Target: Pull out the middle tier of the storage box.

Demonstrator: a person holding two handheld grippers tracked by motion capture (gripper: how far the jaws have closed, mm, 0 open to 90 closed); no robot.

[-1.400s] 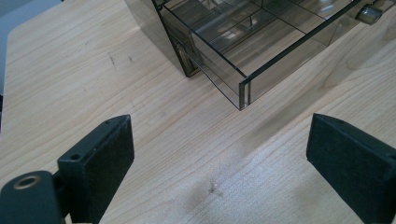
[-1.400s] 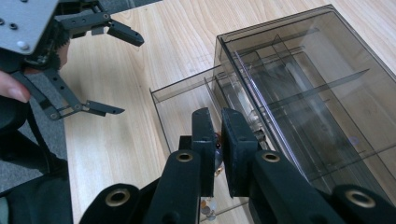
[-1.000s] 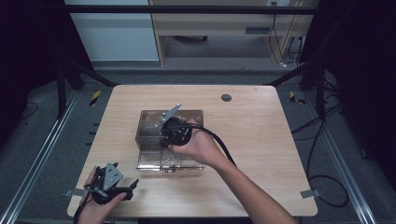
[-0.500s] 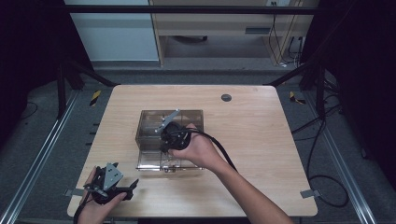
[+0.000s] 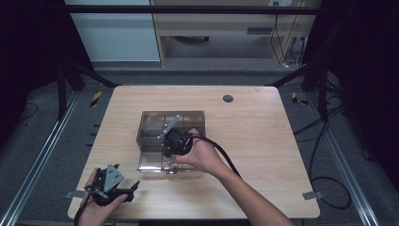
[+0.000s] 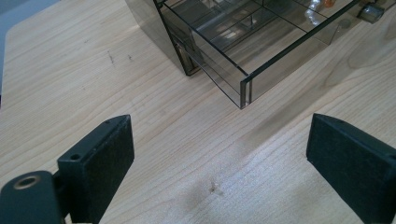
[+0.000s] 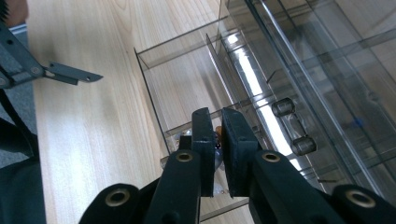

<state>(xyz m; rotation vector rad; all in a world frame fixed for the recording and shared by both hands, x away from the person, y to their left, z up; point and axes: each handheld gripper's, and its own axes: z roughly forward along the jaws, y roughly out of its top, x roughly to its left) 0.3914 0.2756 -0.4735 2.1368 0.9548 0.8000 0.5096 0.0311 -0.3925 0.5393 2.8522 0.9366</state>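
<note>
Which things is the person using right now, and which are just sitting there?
In use: right gripper, jaws nearly together over the open drawer; clear drawer box.
Just sitting: left gripper, open, resting aside; round dark disc.

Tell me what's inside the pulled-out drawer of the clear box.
The drawer has dividers. Most compartments look bare; small clear and orange bits lie in one. The right gripper reaches into it with its fingers nearly together, hiding what is under them.

One bench (image 5: pixel 263 155) carries one clear drawer box (image 5: pixel 188 117) with one drawer (image 7: pixel 177 88) pulled out. Two grippers are in view: the left gripper (image 5: pixel 113 186) and the right gripper (image 5: pixel 171 141). Two small knobs (image 7: pixel 283 107) show on a shut drawer front.
</note>
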